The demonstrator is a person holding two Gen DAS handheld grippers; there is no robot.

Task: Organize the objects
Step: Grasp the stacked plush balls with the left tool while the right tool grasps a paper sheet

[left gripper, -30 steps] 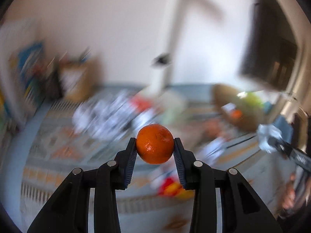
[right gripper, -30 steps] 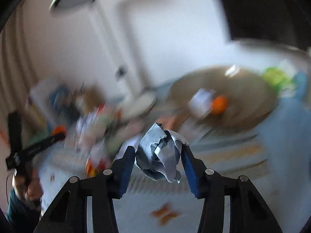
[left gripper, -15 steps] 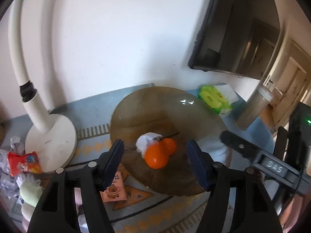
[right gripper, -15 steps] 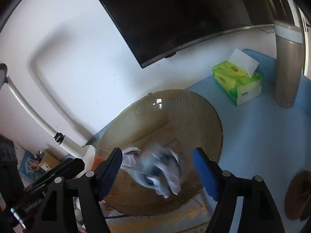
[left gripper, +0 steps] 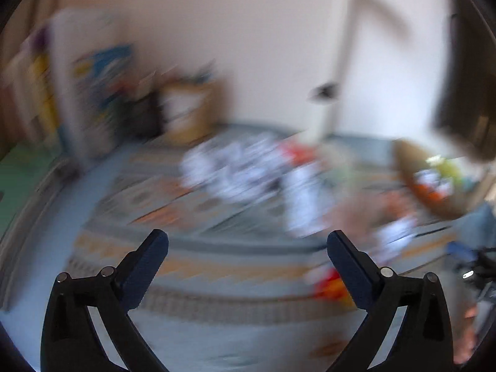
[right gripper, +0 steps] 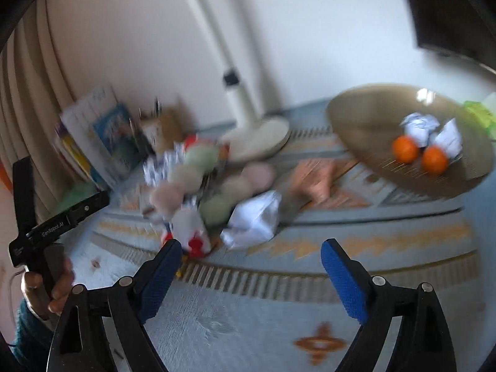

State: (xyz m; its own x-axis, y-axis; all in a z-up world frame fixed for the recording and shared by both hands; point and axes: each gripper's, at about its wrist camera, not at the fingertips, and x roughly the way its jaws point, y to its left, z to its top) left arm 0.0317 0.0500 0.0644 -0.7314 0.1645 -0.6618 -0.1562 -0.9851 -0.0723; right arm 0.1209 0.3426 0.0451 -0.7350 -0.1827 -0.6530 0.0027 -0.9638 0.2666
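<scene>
In the right wrist view a brown glass plate (right gripper: 365,124) at the right holds two oranges (right gripper: 404,148) (right gripper: 435,159) and crumpled paper wads (right gripper: 418,125). My right gripper (right gripper: 251,245) hovers over the patterned cloth, its jaws opening with nothing between them. Just beyond it lies a pile: a white paper wad (right gripper: 255,217), pastel balls (right gripper: 201,158) and a red-and-white packet (right gripper: 192,235). The left wrist view is blurred. My left gripper (left gripper: 248,237) is opening wide and holds nothing, with the white paper pile (left gripper: 235,170) ahead and the plate (left gripper: 440,204) at far right.
A white lamp base (right gripper: 260,138) stands behind the pile, with books (right gripper: 102,136) and a cardboard box (right gripper: 161,127) at the back left. A green tissue pack (right gripper: 479,114) sits past the plate. A hand (right gripper: 59,282) grips the left gripper's handle at the left edge.
The left gripper let go of the orange and the right one of the paper wad, both over the plate. Both then swung left, away from the plate toward the pile, jaws wider.
</scene>
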